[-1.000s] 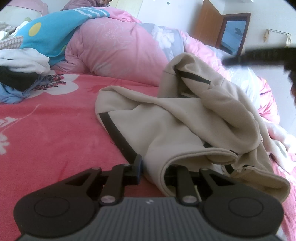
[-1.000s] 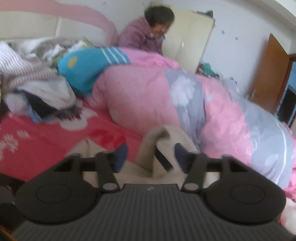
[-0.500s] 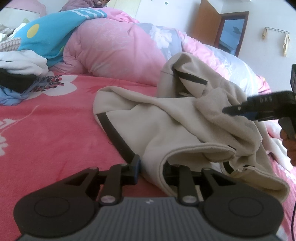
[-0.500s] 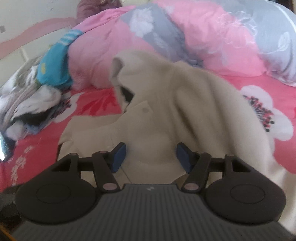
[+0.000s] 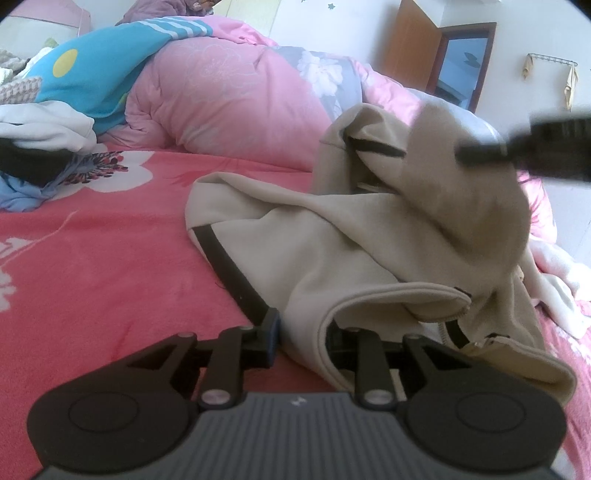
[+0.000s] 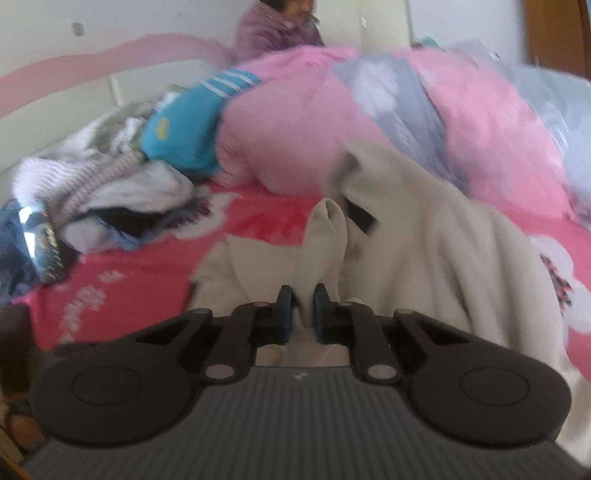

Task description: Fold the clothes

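A beige garment (image 5: 332,236) with black trim lies crumpled on the red flowered bedsheet (image 5: 110,266). At the near edge, my left gripper (image 5: 304,332) is shut on the garment's thick hem, one finger on each side of the cloth. In the right wrist view, my right gripper (image 6: 303,308) has its jaws closing, and its blue pads (image 6: 284,310) pinch an upright fold of the beige garment (image 6: 443,251). From the left wrist view, the right gripper (image 5: 480,155) shows blurred at the upper right, holding a raised flap of the cloth.
A bulky pink and grey quilt (image 5: 229,110) fills the back of the bed. A heap of mixed clothes (image 6: 110,192) lies at the left with a blue pillow (image 5: 92,74). A person in purple (image 6: 277,33) sits beyond the quilt. A brown door (image 5: 410,44) stands far right.
The right gripper's jaws went from wide apart over the garment to pinched on a fold, and the flap rose. The left gripper kept its grip and stayed put.
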Demonstrator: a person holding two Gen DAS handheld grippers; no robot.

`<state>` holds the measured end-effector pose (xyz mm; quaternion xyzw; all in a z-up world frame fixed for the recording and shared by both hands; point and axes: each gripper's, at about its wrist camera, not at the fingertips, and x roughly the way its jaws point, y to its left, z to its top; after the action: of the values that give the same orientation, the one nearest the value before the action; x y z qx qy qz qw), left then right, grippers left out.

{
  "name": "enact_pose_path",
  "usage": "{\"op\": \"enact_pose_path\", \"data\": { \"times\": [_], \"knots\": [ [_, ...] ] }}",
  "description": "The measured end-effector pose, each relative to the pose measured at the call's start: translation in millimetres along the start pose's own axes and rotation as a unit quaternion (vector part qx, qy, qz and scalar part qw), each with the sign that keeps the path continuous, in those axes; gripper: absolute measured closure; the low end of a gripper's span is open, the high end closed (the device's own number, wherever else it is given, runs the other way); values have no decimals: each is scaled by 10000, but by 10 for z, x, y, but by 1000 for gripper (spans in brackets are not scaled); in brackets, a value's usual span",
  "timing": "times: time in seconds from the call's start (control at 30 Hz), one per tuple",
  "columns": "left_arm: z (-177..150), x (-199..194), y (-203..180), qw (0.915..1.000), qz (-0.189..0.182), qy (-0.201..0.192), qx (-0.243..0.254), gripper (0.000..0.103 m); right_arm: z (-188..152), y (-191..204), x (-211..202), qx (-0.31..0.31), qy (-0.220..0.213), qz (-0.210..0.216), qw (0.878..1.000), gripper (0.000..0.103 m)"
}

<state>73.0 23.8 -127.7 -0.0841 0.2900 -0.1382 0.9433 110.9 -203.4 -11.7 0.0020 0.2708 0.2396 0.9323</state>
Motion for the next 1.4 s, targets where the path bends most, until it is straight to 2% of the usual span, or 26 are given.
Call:
{"op": "enact_pose_path", "data": {
  "times": [0.27, 0.5, 0.6, 0.67, 0.77, 0.87, 0.93, 1.0, 1.07, 1.23, 1.4],
  "knots": [
    [5, 4, -10, 10000, 24, 3, 5, 78, 869, 272, 306, -268, -522, 466, 9972, 94],
    [5, 0, -21, 10000, 39, 6, 6, 78, 1686, 640, 906, -518, -925, 890, 9904, 94],
    [5, -2, -26, 10000, 45, 6, 9, 78, 1857, 790, 1177, -555, -962, 1109, 9876, 94],
    [4, -2, -27, 10000, 45, 8, 9, 78, 1849, 874, 1380, -585, -824, 1174, 9879, 94],
    [0, -2, -29, 10000, 48, 8, 13, 78, 1729, 950, 1659, -643, -380, 1165, 9904, 91],
    [-1, 3, -32, 10000, 62, 7, 30, 78, 1556, 963, 1855, -711, 170, 897, 9933, 78],
    [-1, 3, -28, 10000, 62, 5, 32, 78, 1485, 906, 1868, -670, 381, 770, 9940, 60],
    [-1, 6, -24, 10000, 62, 6, 28, 78, 1442, 816, 1774, -608, 411, 681, 9950, 47],
    [0, 5, -18, 10000, 52, 4, 13, 78, 1411, 710, 1600, -563, 378, 612, 9958, 43],
    [-1, 4, 3, 10000, 9, 1, -51, 78, 1250, 355, 948, -385, 336, 503, 9974, 21],
    [-4, 0, 15, 9999, -105, -11, -72, 69, 906, -80, 289, 34, 368, 142, 9992, 16]
  ]
}}
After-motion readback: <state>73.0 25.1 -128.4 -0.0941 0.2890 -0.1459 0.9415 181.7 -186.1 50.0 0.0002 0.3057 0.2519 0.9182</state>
